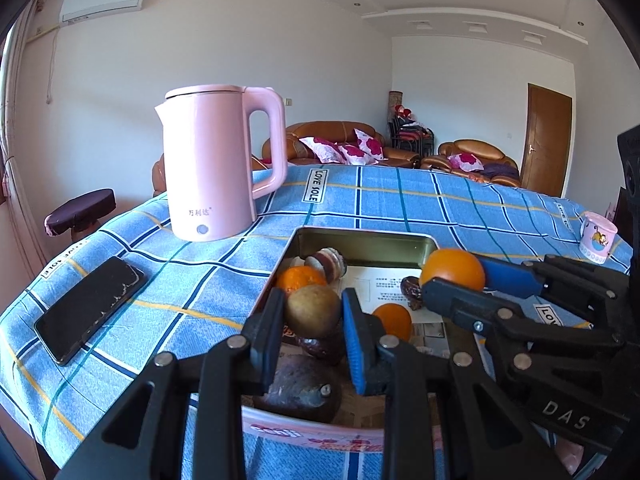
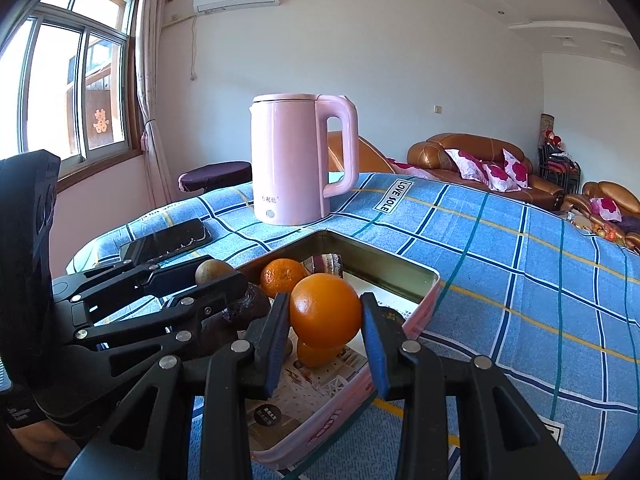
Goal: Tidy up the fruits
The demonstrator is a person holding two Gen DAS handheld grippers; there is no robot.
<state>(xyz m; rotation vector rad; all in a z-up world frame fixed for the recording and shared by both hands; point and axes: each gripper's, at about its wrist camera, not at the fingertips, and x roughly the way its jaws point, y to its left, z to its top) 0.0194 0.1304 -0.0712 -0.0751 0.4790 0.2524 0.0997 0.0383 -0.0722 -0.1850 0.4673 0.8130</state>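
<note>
While both fruits hang over the tin (image 1: 400,236), frame centre:
Left gripper (image 1: 313,320): jaws pinching kiwi (image 1: 312,310); smooth skin may slip
Right gripper (image 2: 325,322): jaws pinching orange (image 2: 325,310); grippers close, collision likely

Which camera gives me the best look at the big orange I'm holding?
The right wrist view: the big orange sits front and centre between the right tongs, its whole face visible above the tin. The left wrist view shows it smaller, off to the side, partly covered by a finger.
</note>
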